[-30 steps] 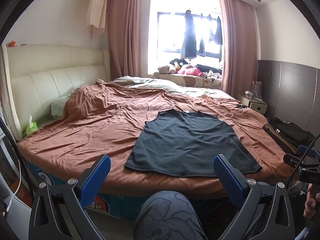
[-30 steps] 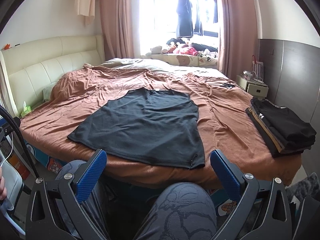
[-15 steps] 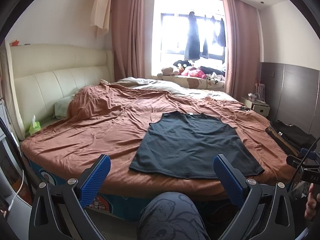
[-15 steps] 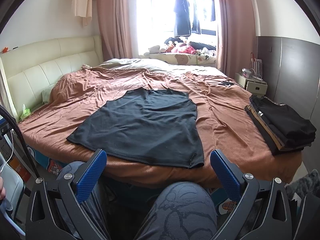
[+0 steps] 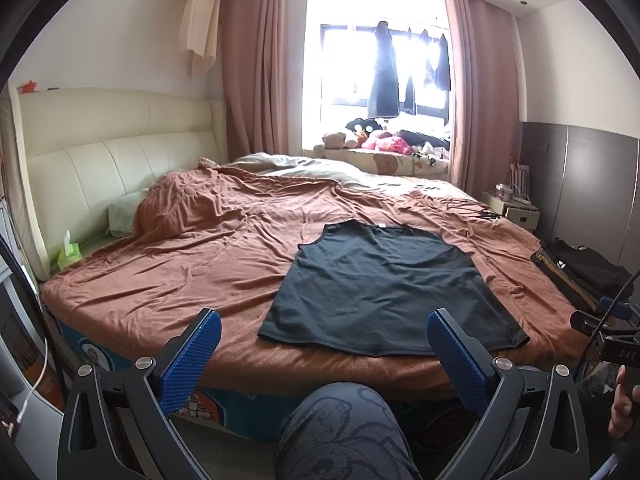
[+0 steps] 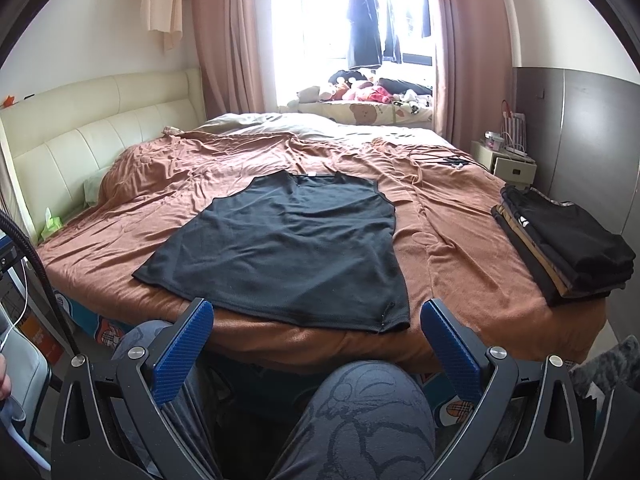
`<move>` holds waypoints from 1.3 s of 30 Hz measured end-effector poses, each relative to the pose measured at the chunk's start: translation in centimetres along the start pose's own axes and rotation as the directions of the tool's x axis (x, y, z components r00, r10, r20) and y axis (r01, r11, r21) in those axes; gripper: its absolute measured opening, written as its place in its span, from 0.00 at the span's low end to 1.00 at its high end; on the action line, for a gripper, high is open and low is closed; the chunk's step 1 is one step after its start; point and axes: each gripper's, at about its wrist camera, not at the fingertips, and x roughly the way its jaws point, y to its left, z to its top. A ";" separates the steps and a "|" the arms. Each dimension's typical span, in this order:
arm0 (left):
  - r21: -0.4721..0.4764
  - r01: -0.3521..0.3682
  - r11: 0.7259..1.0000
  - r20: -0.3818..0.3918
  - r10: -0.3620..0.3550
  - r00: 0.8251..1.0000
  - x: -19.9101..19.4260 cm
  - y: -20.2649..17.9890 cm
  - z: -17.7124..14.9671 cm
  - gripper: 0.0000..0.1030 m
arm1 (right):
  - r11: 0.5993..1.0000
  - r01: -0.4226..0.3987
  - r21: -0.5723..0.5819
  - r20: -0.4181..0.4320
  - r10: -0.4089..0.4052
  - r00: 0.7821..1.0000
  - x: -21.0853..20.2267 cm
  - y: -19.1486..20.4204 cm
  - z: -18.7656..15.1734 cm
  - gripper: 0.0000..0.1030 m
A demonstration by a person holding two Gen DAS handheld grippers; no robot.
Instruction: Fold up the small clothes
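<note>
A black sleeveless top (image 5: 380,284) lies flat on the brown bedspread (image 5: 208,252), hem toward me, neck toward the window. It also shows in the right wrist view (image 6: 288,248). My left gripper (image 5: 324,332) is open and empty, held back from the bed's near edge, short of the hem. My right gripper (image 6: 316,320) is open and empty, also held off the bed in front of the hem. The right gripper's body shows at the right edge of the left wrist view (image 5: 608,336).
A stack of folded dark clothes (image 6: 560,240) sits on the bed's right side. The person's knee (image 6: 368,408) is below the grippers. A cream headboard (image 5: 100,168) is at left, a nightstand (image 6: 508,164) at right, cables (image 6: 448,160) lie on the bed's far part.
Both views have shifted slightly; the top sits a little farther and lower in the left wrist view. Both grippers stay open and empty.
</note>
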 end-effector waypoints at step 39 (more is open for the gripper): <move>-0.104 -0.011 0.995 -0.221 -0.012 0.975 14.1 6.3 0.4 0.96 | 0.994 0.051 0.092 -0.175 -0.034 0.984 10.4 -2.6 3.1 1.00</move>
